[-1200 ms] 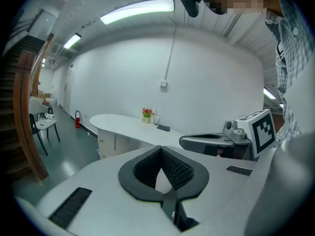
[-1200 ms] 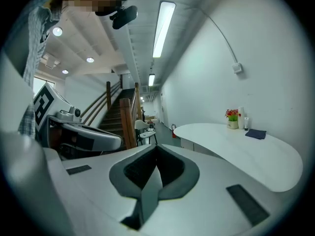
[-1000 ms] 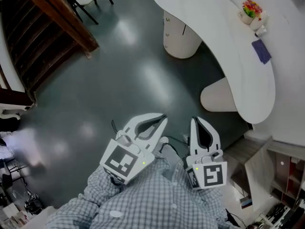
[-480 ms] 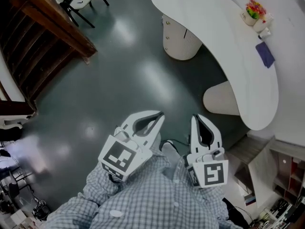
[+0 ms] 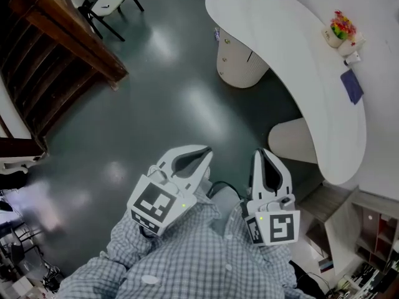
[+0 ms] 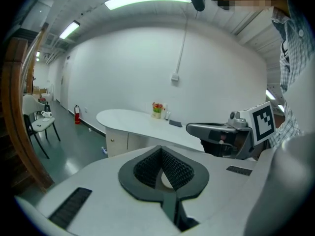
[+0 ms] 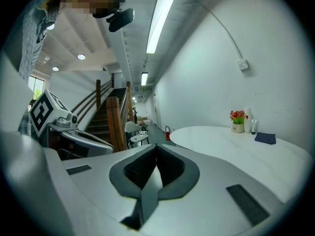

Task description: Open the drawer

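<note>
1. White plastic left gripper (image 5: pixel 207 149) and white plastic right gripper (image 5: pixel 262 152), two in all, are held close before the person's checked shirt (image 5: pixel 206 254). Each has its jaws clenched together, with nothing between them.
2. The white rounded drawer pedestal (image 5: pixel 240 61) stands under the far end of the white curved desk (image 5: pixel 293 55). It is well apart from both grippers, across the dark grey polished floor (image 5: pixel 156 104).
3. Progress, as judged: nothing is done yet. The pedestal's fronts look flush, so the drawer appears closed. The approach, a grasp on a small knob and the pull all remain.
4. Count: one desk, one pedestal, one pot of bright flowers (image 5: pixel 340 33), one dark blue flat item (image 5: pixel 352 86) and one brown wooden staircase (image 5: pixel 56 48).
</note>
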Demonstrator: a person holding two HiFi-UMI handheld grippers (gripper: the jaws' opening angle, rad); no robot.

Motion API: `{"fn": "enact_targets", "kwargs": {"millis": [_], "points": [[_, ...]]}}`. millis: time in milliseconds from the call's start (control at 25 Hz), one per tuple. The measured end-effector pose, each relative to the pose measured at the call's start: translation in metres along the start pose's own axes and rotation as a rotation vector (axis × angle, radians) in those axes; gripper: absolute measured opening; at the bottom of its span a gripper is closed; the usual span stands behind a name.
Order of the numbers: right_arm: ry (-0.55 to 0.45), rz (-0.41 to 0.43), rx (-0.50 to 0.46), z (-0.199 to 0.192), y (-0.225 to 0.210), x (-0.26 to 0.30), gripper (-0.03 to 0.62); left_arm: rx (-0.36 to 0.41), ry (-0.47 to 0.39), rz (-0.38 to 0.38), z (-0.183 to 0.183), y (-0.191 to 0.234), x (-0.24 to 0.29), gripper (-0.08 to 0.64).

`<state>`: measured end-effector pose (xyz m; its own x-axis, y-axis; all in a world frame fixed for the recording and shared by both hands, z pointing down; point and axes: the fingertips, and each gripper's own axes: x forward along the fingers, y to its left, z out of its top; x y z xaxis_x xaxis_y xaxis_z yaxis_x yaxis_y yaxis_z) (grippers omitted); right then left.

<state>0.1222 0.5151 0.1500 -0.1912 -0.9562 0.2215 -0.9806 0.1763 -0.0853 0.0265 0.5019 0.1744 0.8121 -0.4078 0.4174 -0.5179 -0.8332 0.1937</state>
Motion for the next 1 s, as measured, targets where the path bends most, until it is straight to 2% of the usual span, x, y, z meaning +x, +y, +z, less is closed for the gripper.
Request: {"fn": "enact_targets", "kwargs": {"millis": [240,680,1000], "points": [[-0.008,0.013,-0.01,0.007,0.005,0.022,0.009,0.007,-0.023,0.033,0.01,0.027,-0.003,0.002],[0.023,0.064,-0.044,0.006,0.012,0.047,0.009,-0.002,-0.05,0.074,0.019,0.048,-0.007,0.002],[0.021,0.142,-0.07,0.012,0.012,0.087,0.009,-0.017,-0.081,0.149,0.032,0.077,0.0,0.002]]}}
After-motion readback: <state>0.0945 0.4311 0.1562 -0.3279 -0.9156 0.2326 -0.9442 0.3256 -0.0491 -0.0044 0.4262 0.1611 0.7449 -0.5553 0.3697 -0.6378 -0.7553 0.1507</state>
